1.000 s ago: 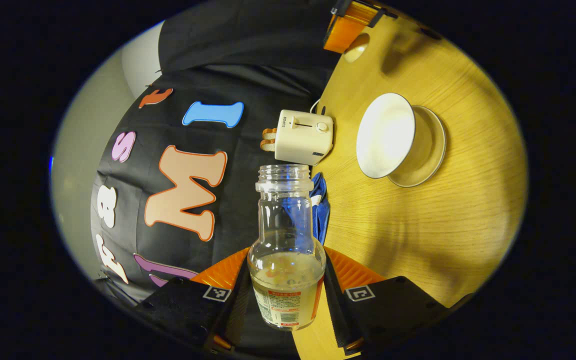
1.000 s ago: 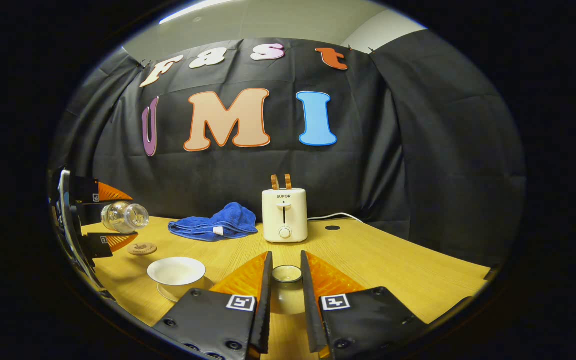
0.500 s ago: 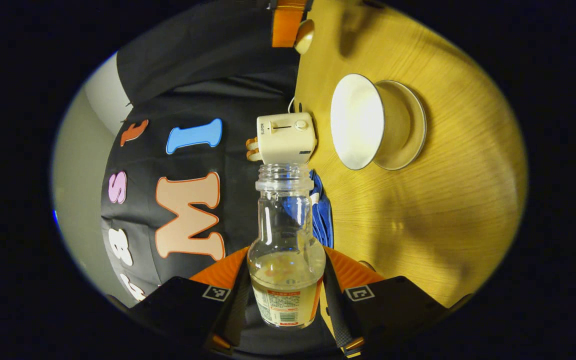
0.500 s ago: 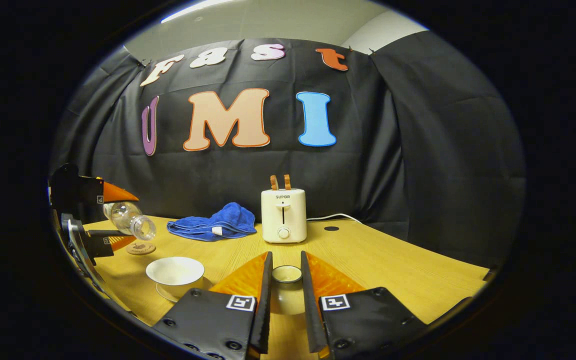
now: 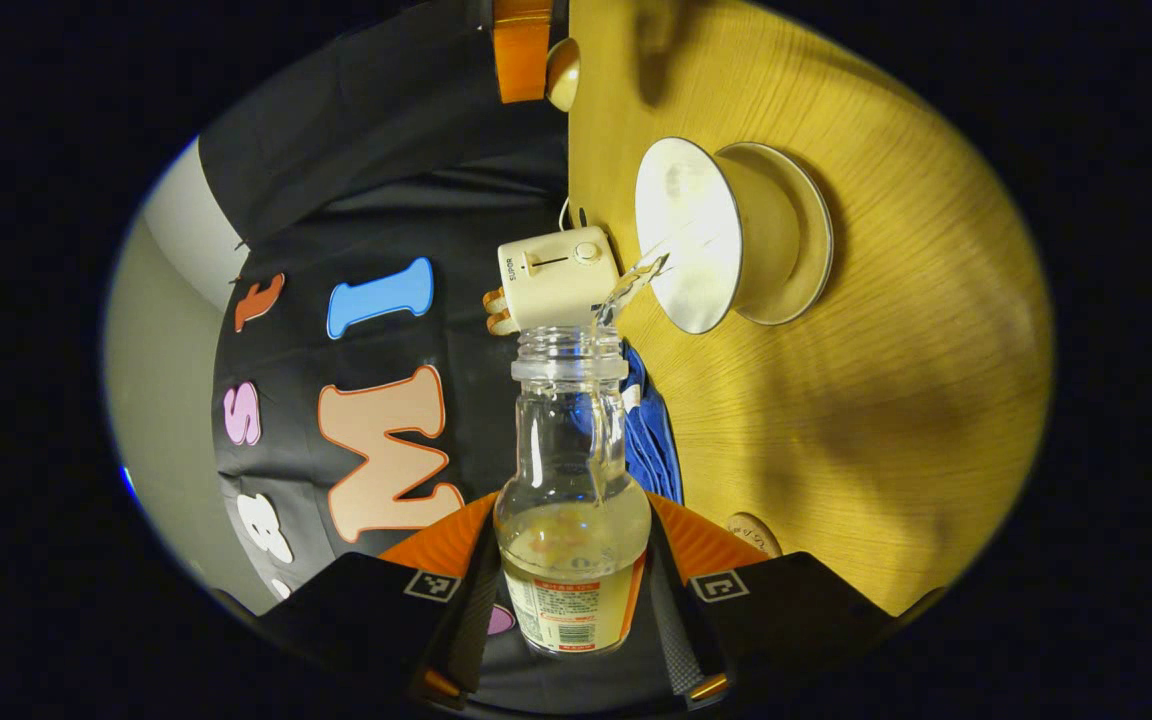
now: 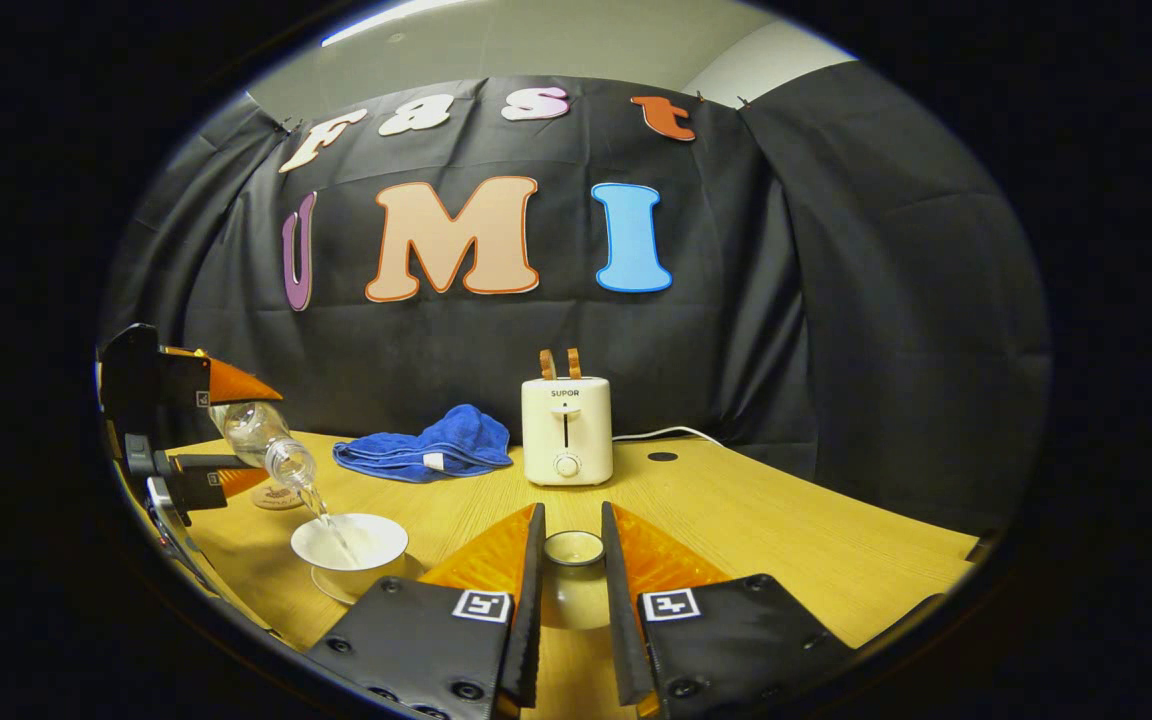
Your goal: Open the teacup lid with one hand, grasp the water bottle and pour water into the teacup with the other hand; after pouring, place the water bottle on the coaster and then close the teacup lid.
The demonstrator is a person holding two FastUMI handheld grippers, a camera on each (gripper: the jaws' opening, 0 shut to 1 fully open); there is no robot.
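In the right gripper view, at the far left, I see my left gripper (image 6: pixel 198 425) tipped mouth-down over the teacup (image 6: pixel 350 543), its fingers closed on the water bottle (image 6: pixel 261 440). A thin stream of water (image 6: pixel 321 510) falls from the bottle mouth into the cup, which sits on its saucer (image 6: pixel 336 585) on the wooden table (image 6: pixel 766 530). The round coaster (image 6: pixel 271 495) lies on the table just behind the cup, under the tilted bottle. Further right I note a crumpled blue towel (image 6: pixel 431 450), then a cream toaster (image 6: pixel 566 430) with two slices up, both near the black cloth wall. At bottom centre my right gripper (image 6: pixel 570 570) is nearly closed, both fingers pressing the knob of the teacup lid (image 6: pixel 573 548), held off the cup and above the table.

In the left gripper view, the bottle (image 5: pixel 571 480) is clamped at its labelled lower body between my left gripper's (image 5: pixel 572 590) fingers; liquid remains in its base. Water (image 5: pixel 636 280) leaves the open mouth toward the cup (image 5: pixel 706 235), which appears rolled sideways with the table (image 5: pixel 886 400). The coaster's (image 5: pixel 754 535) edge shows by the right finger.
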